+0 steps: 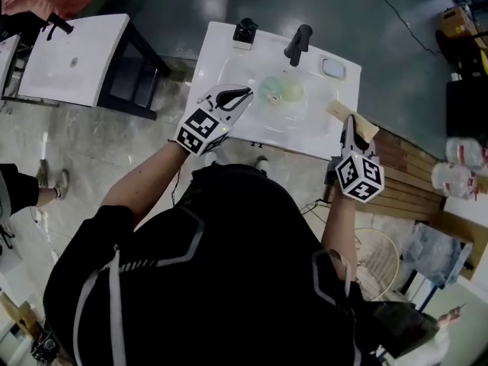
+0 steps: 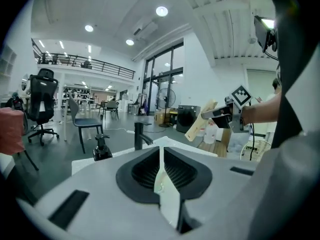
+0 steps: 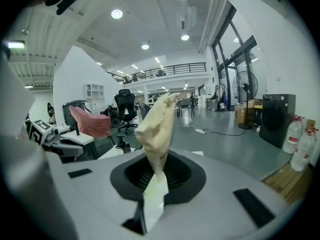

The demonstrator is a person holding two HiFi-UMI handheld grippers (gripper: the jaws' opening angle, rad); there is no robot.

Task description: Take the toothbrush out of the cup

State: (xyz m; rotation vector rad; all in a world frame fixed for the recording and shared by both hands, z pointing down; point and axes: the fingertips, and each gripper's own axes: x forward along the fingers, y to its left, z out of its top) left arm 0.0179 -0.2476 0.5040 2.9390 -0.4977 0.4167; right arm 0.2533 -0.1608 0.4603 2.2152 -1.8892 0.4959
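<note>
A pale green translucent cup [image 1: 280,91] rests in the bowl of the white sink [image 1: 229,40]. I cannot make out a toothbrush in it. My left gripper [image 1: 242,94] [image 2: 161,156] hovers over the basin's left side, just left of the cup, shut with nothing visible between its jaws. My right gripper [image 1: 350,123] [image 3: 156,176] is at the sink's front right corner, shut on a beige paper packet [image 1: 364,128] [image 3: 157,129] that sticks up from its jaws. That packet [image 2: 200,121] also shows in the left gripper view.
A black faucet [image 1: 299,43] and a black soap dispenser [image 1: 245,30] stand at the sink's back edge, with a soap dish [image 1: 333,69] at the back right. Another white sink [image 1: 72,59] is at the left. Water bottles [image 1: 457,166] stand at the right.
</note>
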